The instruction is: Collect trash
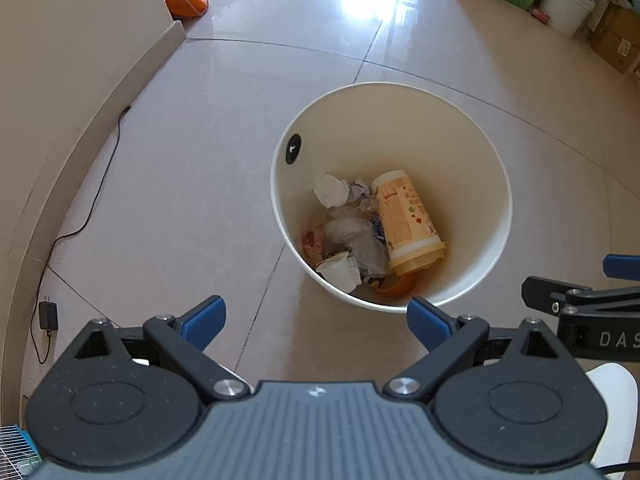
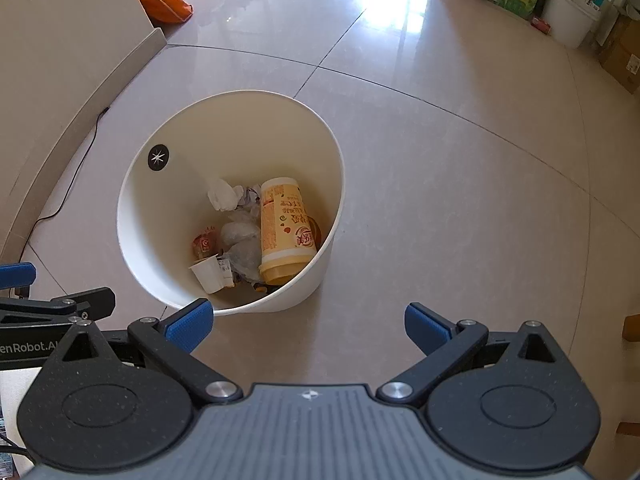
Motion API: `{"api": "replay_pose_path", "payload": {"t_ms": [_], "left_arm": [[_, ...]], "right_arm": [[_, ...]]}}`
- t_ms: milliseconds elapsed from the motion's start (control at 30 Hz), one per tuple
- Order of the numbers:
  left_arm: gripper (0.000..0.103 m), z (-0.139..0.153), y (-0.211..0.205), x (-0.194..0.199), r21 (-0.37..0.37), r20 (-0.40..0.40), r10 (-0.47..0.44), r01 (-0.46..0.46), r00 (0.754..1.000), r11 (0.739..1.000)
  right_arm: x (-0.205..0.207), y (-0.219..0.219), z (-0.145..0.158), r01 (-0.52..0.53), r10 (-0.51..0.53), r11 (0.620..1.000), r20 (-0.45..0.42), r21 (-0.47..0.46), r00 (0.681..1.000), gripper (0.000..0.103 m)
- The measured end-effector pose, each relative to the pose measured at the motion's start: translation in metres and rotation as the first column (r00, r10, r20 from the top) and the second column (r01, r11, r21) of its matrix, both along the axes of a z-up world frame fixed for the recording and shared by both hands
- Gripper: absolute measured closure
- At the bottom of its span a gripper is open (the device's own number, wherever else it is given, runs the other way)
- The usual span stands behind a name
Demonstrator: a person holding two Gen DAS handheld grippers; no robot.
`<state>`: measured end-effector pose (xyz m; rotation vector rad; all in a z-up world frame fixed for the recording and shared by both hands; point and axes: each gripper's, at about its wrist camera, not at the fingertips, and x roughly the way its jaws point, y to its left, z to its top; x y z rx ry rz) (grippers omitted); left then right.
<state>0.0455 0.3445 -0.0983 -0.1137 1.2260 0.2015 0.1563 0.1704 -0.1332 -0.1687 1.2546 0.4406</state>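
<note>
Left hand-held gripper spread, empty | right hand-held gripper spread, empty | trash: yellow cup, tissue inside white bin on floor | next: scan floor for strays, approach low, pinch centrally.

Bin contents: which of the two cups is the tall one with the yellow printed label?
The yellow printed cup lying on its side against the bin's right wall. The other, a small white cup, is plain and sits nearer the grippers.
</note>
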Motion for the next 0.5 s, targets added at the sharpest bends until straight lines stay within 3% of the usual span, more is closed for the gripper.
{"api": "replay_pose_path", "payload": {"t_ms": [500], "left_arm": [[0.006, 0.0018, -0.0002, 0.0007, 0.004, 0.004, -0.005, 0.005, 1.0, 1.0]], "right_arm": [[0.0025, 0.0008, 0.0002, 0.008, -0.008, 1.0, -0.009, -0.004, 1.0, 0.0]]}}
